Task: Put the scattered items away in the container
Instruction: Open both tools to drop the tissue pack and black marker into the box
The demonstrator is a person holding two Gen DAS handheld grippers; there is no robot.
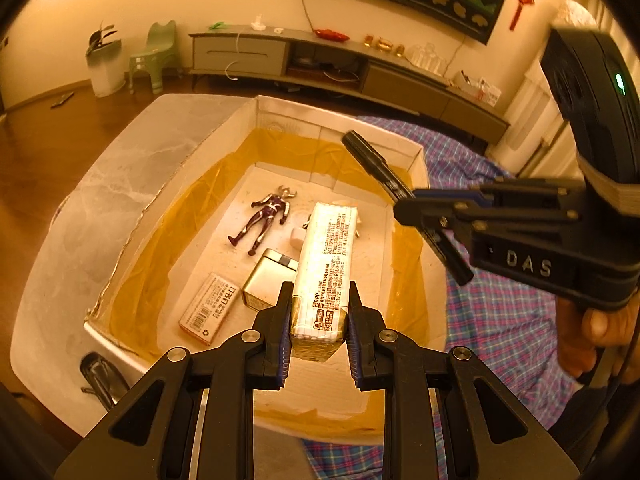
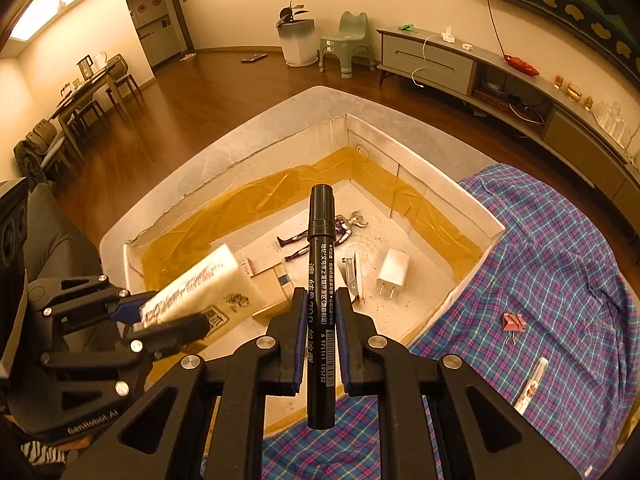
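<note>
Over the open white box (image 1: 280,114), lined with yellow-brown tape: left gripper (image 1: 319,312) clamped on a long white packet (image 1: 326,264) printed with small text, packet pointing toward 12 o'clock in the left wrist view, above the box floor. At 3 o'clock of that view, right gripper (image 1: 416,216) closed on a black marker (image 1: 376,164), a hand (image 1: 592,332) wrapped round its handle below. From the right wrist view — right gripper (image 2: 320,320) pinching the marker (image 2: 321,280) near its middle, capped end toward 12 o'clock, over the near edge of the box (image 2: 440,188); left gripper (image 2: 160,316) at 9 o'clock with the packet (image 2: 200,284) slanting toward 2 o'clock. Lying on the box floor: a purple toy figure (image 1: 264,216), a red-and-white carton (image 1: 210,308) at 7 o'clock of it, a gold tin (image 1: 268,276) just beside the carton, partly under the packet. Also visible from the right wrist — a white plug adapter (image 2: 394,270) and a stapler (image 2: 354,276) side by side, apart. Outside the box, on plaid cloth (image 2: 560,260) at 4 o'clock: a pink binder clip (image 2: 513,323) and a small white tube (image 2: 532,386), well apart from the box. Grey marbled bench (image 1: 132,168) under box and cloth.
</note>
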